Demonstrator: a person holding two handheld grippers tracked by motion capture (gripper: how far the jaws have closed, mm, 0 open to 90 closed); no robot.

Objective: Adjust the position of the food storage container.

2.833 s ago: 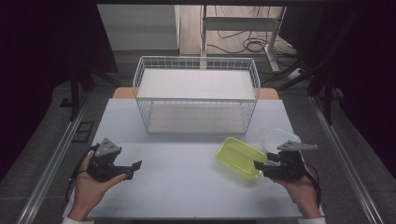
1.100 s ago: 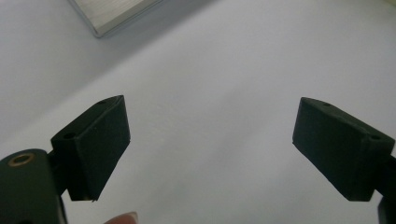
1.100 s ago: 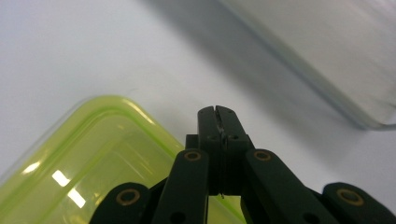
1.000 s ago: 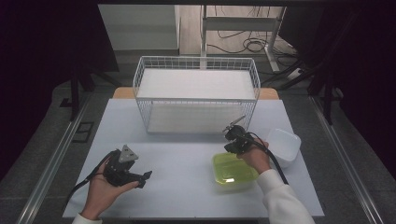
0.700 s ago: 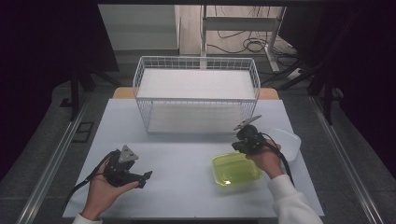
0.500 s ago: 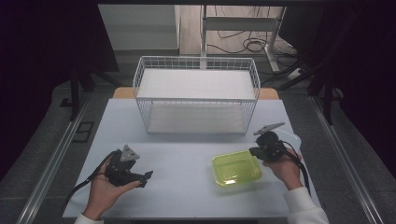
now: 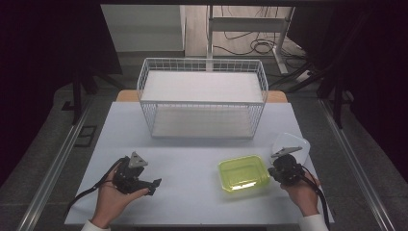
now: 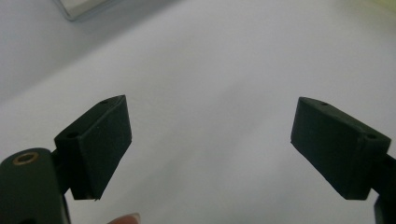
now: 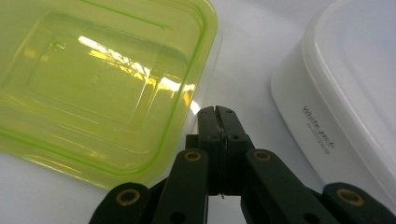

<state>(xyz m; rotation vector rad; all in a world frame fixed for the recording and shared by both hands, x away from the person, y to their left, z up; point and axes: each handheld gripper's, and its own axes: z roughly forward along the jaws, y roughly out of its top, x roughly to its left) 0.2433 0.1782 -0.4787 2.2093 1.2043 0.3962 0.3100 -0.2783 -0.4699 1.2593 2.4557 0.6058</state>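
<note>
Presently, high view: green tub [image 7: 244, 173] at the worktop's [image 7: 192, 159] five o'clock, right gripper [image 7: 284, 166] just beside it at three, white box [image 7: 294, 144] beyond.
Left gripper view: left gripper [image 8: 208, 144] spread apart, empty.
Right gripper view: jaws together, holding nothing; part them before approaching a rim.

Left gripper [image 8: 210, 140]: black, square matte pads, brass rivet.
Right gripper [image 9: 218, 116]: black linkage arms, brass-ringed pivots.
Top plates: grey, three-cornered.
Cables: black, trailing.
Sleeves: white cuffs.
</note>
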